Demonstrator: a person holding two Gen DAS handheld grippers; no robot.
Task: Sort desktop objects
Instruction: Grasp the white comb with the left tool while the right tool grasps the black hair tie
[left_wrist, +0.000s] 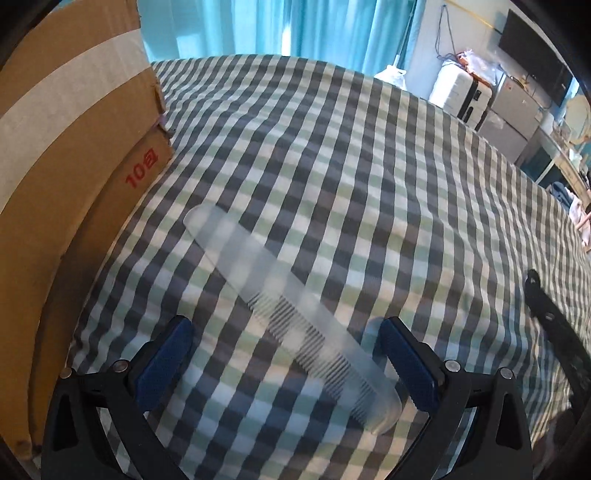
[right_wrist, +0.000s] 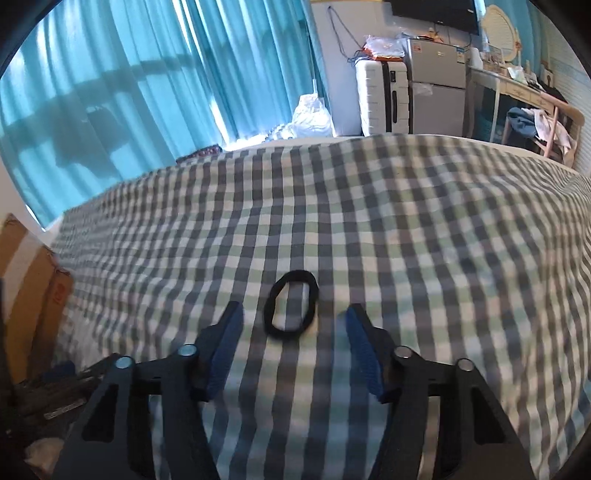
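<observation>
A checked cloth (left_wrist: 332, 166) in grey, pale green and white covers the whole work surface, lying fairly smooth with shallow ripples. On it, in the left wrist view, a frosted clear comb (left_wrist: 291, 314) lies slantwise, its handle end toward 11 o'clock and its toothed end toward 5 o'clock. The left gripper (left_wrist: 288, 362) hangs over it with its blue-padded jaws spread wide; the toothed half sits between them, its tip close by the right-hand pad, though neither pad presses on it. At 9 o'clock a stack of cardboard boxes (left_wrist: 74, 155) with red print stands against the cloth's edge. In the right wrist view a black hair tie (right_wrist: 291, 308) lies flat on the cloth at 12 o'clock from the right gripper (right_wrist: 293, 328), just ahead of its parted, empty fingers. Beyond the surface, teal curtains (right_wrist: 129, 92) fill the far wall from 10 to 12 o'clock. Toward 1 o'clock stand a white suitcase (right_wrist: 380, 99) and a small grey fridge (right_wrist: 437, 85), with a dark screen (right_wrist: 432, 11) mounted above them, and at 2 o'clock a cluttered pale dressing table (right_wrist: 517, 88).
</observation>
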